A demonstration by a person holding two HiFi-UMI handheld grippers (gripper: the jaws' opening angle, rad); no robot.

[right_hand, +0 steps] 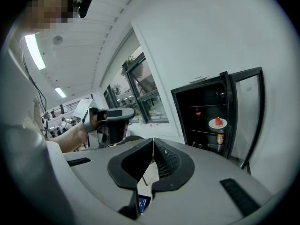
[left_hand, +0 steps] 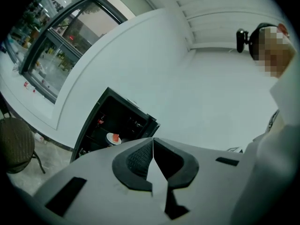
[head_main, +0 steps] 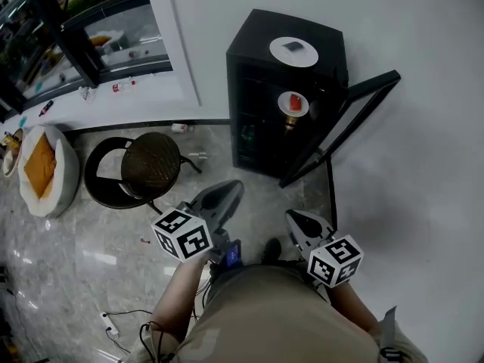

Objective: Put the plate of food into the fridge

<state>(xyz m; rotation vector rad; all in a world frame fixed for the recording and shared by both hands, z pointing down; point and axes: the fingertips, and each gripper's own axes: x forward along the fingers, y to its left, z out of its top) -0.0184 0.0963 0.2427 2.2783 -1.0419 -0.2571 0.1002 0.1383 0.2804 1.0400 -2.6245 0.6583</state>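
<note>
Observed: plate of food (head_main: 293, 103) sits inside the open fridge (head_main: 253, 40). Nearer, left tool (head_main: 229, 190) and right tool (head_main: 296, 219) both clenched, empty.

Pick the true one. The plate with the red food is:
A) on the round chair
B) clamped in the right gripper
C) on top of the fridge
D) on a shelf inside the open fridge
D: the plate with the red food rests on a shelf inside the black fridge, whose door stands open.
</note>
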